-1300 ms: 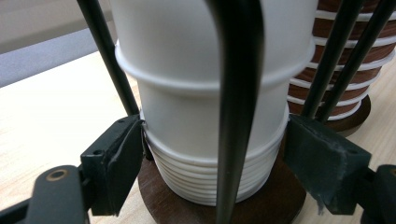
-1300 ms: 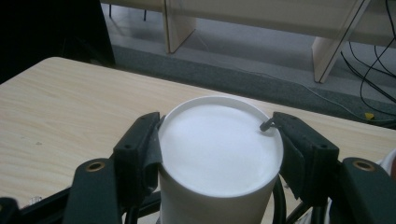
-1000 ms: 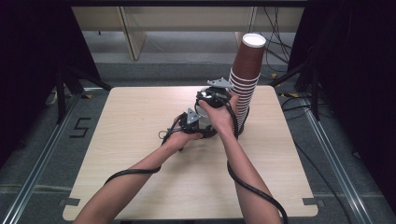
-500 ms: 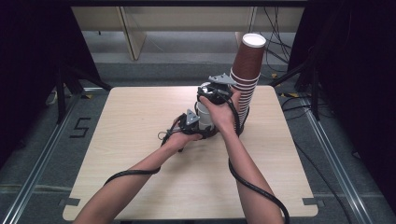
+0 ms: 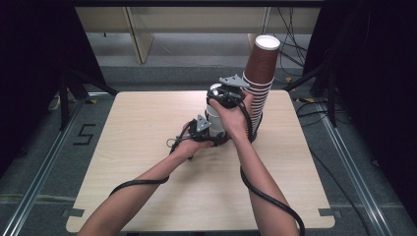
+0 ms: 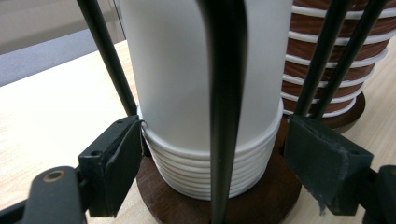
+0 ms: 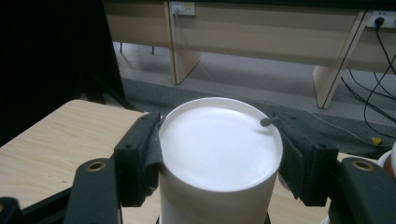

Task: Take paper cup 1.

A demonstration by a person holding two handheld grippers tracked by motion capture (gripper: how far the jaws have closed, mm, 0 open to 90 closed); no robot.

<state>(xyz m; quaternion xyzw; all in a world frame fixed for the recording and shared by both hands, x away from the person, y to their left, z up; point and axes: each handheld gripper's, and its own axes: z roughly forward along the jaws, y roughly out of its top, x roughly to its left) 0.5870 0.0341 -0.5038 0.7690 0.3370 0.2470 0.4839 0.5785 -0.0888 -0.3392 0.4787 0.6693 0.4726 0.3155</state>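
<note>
A stack of upside-down white paper cups (image 5: 214, 118) stands on a round wooden base (image 6: 261, 200) between thin black rods (image 6: 227, 93). My right gripper (image 5: 220, 96) is shut on the topmost white cup (image 7: 219, 154), its pads (image 7: 152, 154) pressed to both sides near the cup's flat bottom. My left gripper (image 5: 206, 132) sits low at the stacked rims (image 6: 205, 172). Its jaws have just been opening and straddle the rims: the left pad touches them, the right pad stands just off. My left gripper (image 6: 215, 154) is open.
A taller stack of brown cups (image 5: 259, 73) stands on its own base right behind the white one, near the table's far right edge (image 6: 306, 46). The light wooden table (image 5: 147, 123) lies bare to the left and front. Cables trail from both grippers.
The right gripper sits a touch higher in the high view on top of the white stack. The left hand has kept its place.
</note>
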